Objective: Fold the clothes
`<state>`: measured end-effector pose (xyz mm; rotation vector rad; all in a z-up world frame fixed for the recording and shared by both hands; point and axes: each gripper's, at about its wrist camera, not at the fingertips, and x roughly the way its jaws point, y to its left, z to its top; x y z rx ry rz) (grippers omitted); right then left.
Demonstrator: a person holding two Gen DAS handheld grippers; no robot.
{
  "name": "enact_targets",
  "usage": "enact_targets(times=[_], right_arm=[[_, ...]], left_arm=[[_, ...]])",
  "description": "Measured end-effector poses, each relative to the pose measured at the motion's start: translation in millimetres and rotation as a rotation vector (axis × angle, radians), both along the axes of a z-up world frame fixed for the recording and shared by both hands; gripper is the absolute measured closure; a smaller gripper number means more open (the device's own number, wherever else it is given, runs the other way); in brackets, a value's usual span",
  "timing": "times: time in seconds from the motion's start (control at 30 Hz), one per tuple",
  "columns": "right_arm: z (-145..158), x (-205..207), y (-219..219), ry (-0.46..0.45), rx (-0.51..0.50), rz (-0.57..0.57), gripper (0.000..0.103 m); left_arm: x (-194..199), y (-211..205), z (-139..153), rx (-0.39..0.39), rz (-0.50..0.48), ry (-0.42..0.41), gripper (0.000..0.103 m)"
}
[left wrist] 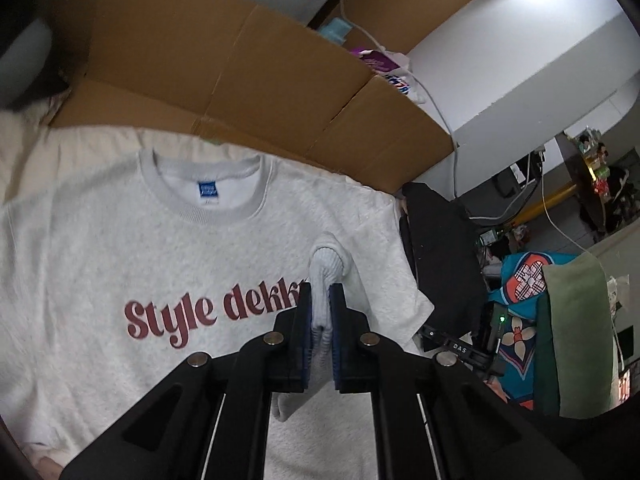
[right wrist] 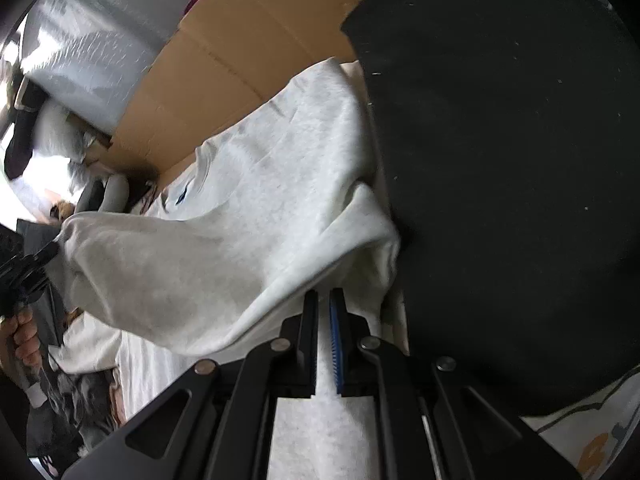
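A light grey sweatshirt (left wrist: 132,248) with red "Style dekk" lettering lies face up on a cream surface, collar toward the far side. My left gripper (left wrist: 320,304) is shut on the ribbed cuff of its sleeve (left wrist: 326,264), held above the chest. In the right wrist view the same sweatshirt (right wrist: 248,208) drapes across the frame. My right gripper (right wrist: 324,308) is shut on a fold of its fabric near the side edge. The left gripper (right wrist: 28,268) shows at the far left, pinching the sleeve end.
Flattened cardboard (left wrist: 248,64) stands behind the sweatshirt. A black chair (right wrist: 500,160) sits close at the right. Colourful cloth (left wrist: 528,280) and a green towel (left wrist: 580,332) lie further right. A hand (right wrist: 20,336) holds the left gripper.
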<state>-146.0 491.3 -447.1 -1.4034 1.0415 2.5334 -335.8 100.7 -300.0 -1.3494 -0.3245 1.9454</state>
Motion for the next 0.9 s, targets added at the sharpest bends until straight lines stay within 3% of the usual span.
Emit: enact_targets(times=[0.2, 0.6, 0.77, 0.9], right_arm=[[-11, -4, 2, -0.005, -0.027, -0.02, 0.097], [-17, -2, 6, -0.051, 0.041, -0.052, 0.102], [-18, 1, 6, -0.068, 0.072, -0.052, 0.103], [-20, 3, 5, -0.084, 0.087, -0.047, 0.103]], left_arm=[[-8, 9, 32, -0.025, -0.022, 0.046, 0.097], [-46, -2, 59, -0.121, 0.0, 0.102, 0.097], [-53, -18, 39, -0.164, 0.031, 0.082, 0.097], [-54, -36, 2, -0.211, 0.056, 0.023, 0.097]])
